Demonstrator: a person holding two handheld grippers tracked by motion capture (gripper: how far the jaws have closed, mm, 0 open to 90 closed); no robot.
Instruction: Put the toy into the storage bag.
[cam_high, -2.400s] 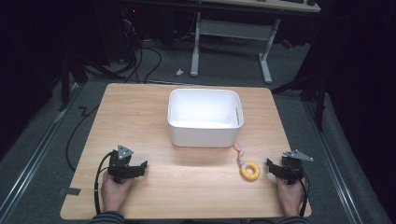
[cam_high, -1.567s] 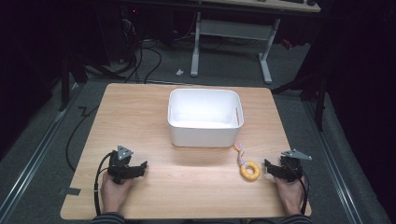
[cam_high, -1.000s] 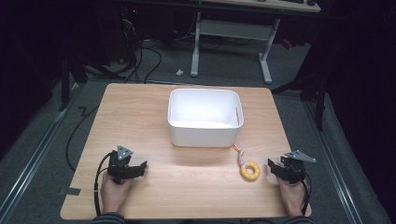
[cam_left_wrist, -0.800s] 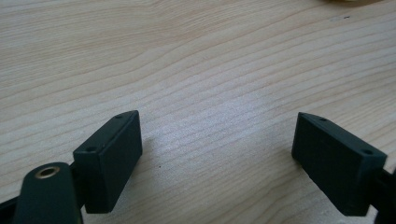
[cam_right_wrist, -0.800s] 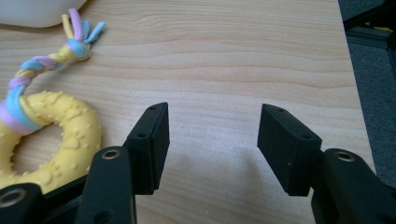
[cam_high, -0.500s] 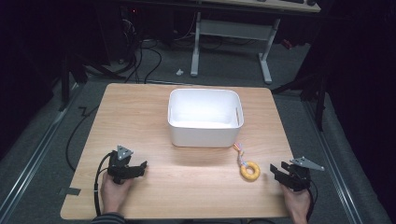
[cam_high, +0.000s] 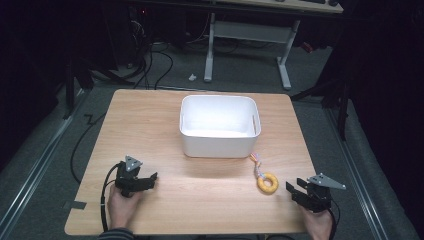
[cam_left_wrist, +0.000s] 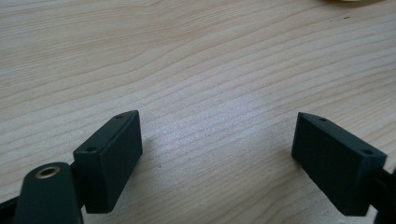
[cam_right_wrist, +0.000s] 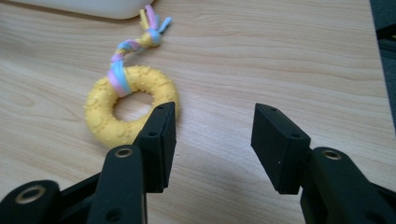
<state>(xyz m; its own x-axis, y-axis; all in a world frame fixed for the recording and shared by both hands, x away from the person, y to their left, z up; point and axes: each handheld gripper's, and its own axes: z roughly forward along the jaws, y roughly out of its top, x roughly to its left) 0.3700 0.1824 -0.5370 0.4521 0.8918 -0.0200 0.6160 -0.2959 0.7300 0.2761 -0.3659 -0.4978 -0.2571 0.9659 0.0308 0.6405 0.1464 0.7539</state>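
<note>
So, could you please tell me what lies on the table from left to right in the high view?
Left gripper → white bin → yellow ring toy with its braided cord → right gripper.

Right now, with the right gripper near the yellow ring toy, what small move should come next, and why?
Probably slide the right gripper sideways toward the yellow ring toy until its jaws straddle the ring's near edge. The jaws have just been closing, yet nothing but bare table lies between them; the ring sits off to one side, beside one jaw. The white bin stands just beyond.
</note>
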